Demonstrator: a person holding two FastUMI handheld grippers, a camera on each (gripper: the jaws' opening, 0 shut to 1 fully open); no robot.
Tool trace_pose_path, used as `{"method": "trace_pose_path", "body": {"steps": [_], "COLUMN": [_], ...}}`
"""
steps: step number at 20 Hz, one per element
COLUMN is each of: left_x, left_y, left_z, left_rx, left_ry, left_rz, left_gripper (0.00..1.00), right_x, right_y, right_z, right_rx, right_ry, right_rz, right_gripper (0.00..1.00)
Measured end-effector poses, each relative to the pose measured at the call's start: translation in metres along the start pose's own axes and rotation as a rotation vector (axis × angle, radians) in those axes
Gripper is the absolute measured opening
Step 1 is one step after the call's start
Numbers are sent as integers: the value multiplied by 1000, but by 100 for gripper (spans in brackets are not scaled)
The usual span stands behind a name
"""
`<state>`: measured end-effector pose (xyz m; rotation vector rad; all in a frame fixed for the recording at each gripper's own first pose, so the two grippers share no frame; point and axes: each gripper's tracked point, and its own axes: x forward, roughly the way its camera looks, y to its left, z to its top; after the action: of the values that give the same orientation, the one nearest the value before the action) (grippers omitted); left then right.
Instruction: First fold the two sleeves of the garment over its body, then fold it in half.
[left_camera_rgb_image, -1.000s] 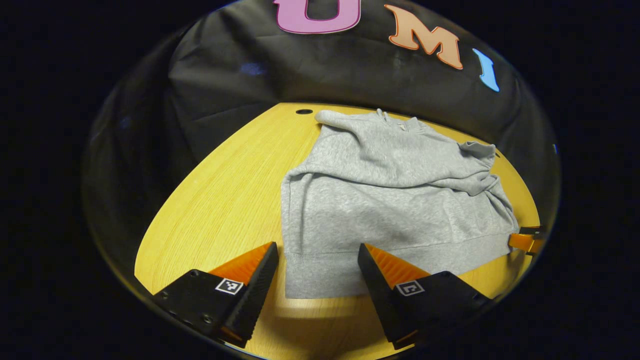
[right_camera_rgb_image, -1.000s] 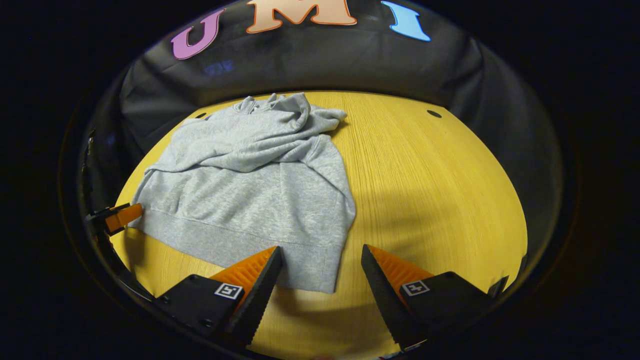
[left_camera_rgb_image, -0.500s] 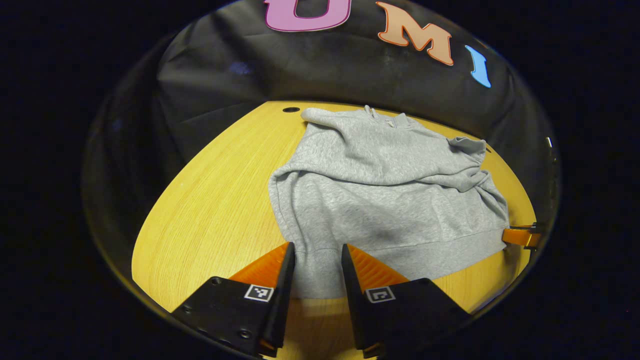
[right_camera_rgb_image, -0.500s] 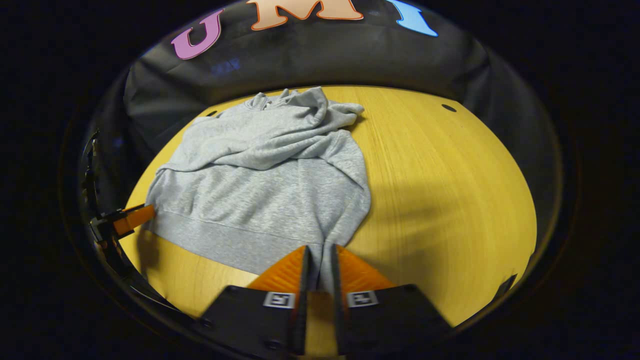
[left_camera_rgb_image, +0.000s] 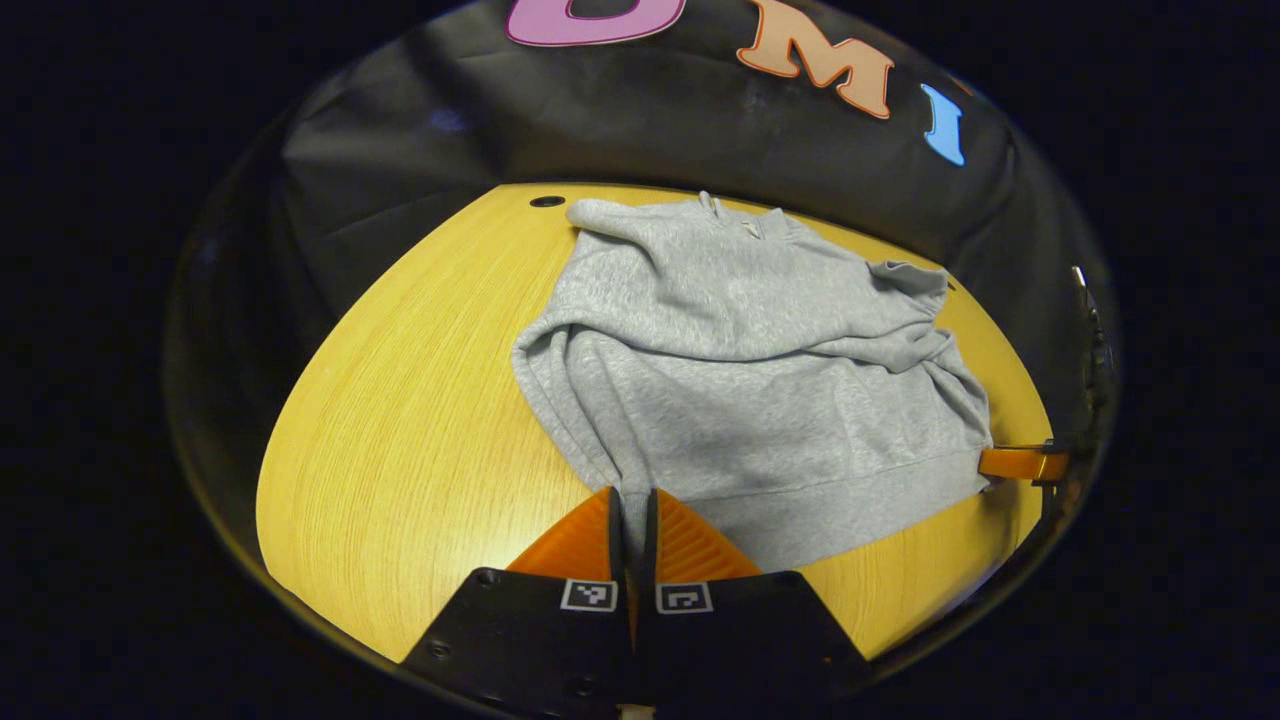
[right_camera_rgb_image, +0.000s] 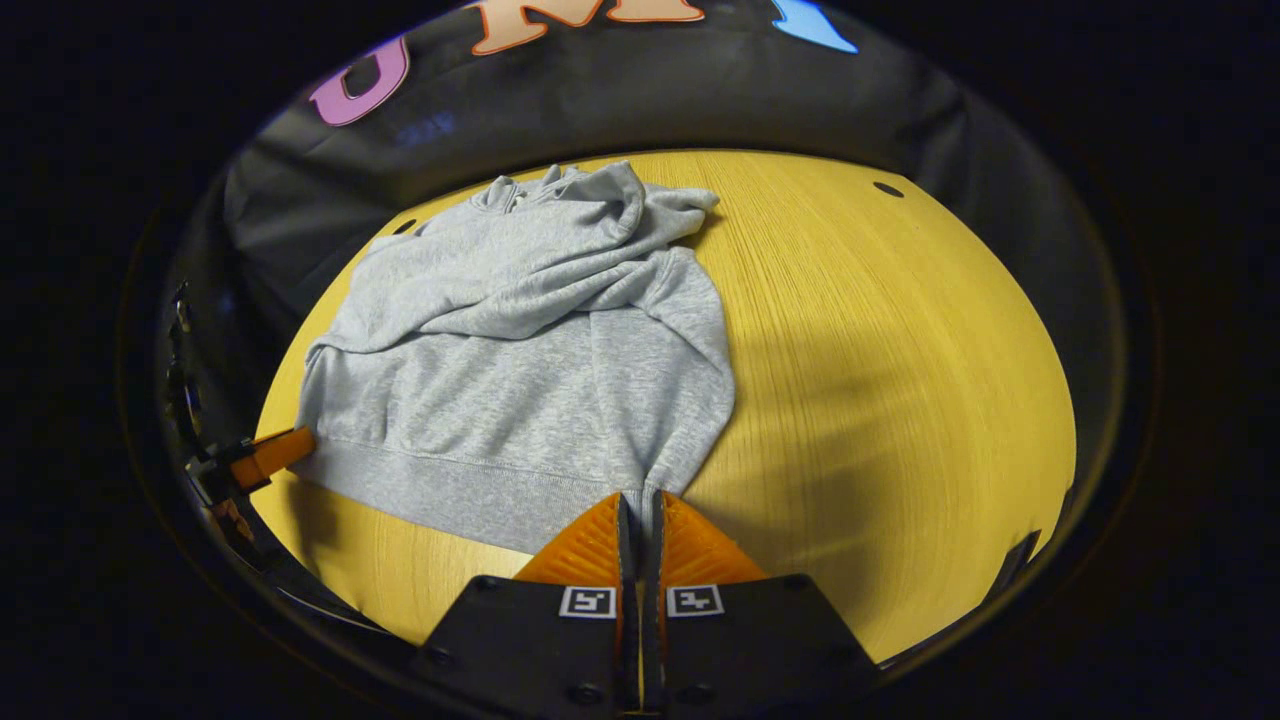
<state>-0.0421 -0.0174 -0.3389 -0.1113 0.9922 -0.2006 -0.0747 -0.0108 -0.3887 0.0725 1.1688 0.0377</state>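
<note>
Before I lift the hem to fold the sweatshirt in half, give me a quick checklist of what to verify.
1. Left gripper shut on a hem corner of the sweatshirt: ok, cloth pinched between the fingers.
2. Right gripper shut on the other hem corner: ok.
3. Both sleeves folded over the body: ok, they lie crossed on the chest, though rumpled.
4. Hem between the two grips flat: ok, it lies on the table.
5. Collar end still on the table: ok, near the far edge.
6. Grip deep enough to hold through the lift: cannot tell.
</note>
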Motion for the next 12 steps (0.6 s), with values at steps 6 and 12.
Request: {"method": "trace_pose_path", "body": {"steps": [6,12], "left_x": [1,-9], "left_y": [1,-3], "left_z": [1,11], "left_rx": [-2,-74], "left_ry": [24,1], "left_rz": [-5,3], "left_gripper": [0,0], "right_x": [1,-13], "right_y": [2,7], "right_z": [0,14], "right_rx": [-20,23], "right_ry": [36,29], "right_rz": [28,74], "right_gripper": [4,4]}}
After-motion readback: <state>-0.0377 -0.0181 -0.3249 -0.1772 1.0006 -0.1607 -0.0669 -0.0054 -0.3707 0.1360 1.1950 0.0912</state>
